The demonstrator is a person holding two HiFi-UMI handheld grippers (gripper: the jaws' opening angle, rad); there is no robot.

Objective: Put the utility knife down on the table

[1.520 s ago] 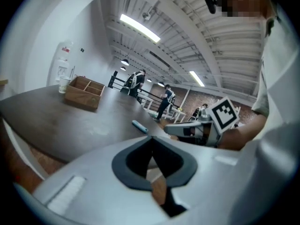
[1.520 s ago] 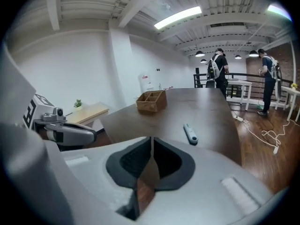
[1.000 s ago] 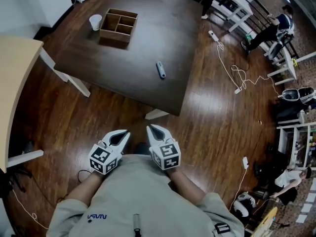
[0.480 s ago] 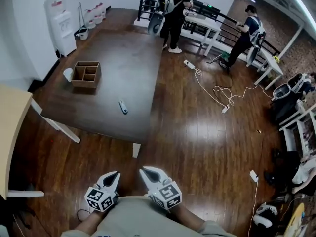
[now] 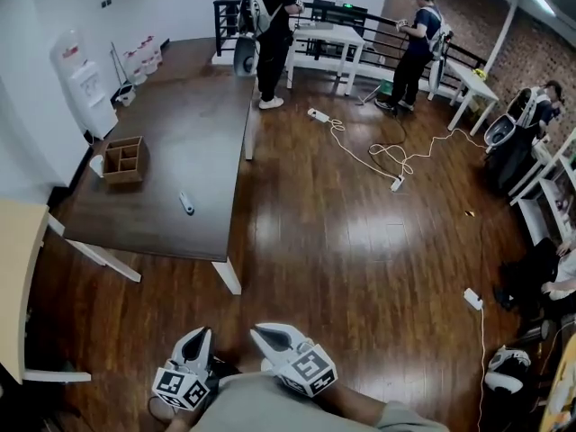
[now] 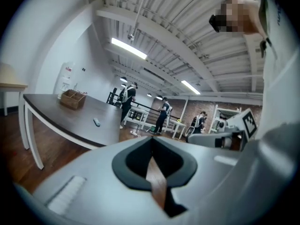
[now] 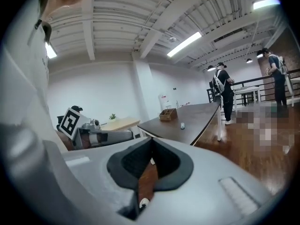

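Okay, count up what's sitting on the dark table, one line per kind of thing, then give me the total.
Utility knife: 1
Wooden divided box: 1
White cup: 1
Total: 3

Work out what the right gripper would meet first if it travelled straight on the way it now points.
Likely the near edge of the dark table. The right gripper, shut and empty, aims that way over bare floor; depth is unclear, so it may reach the floor first.
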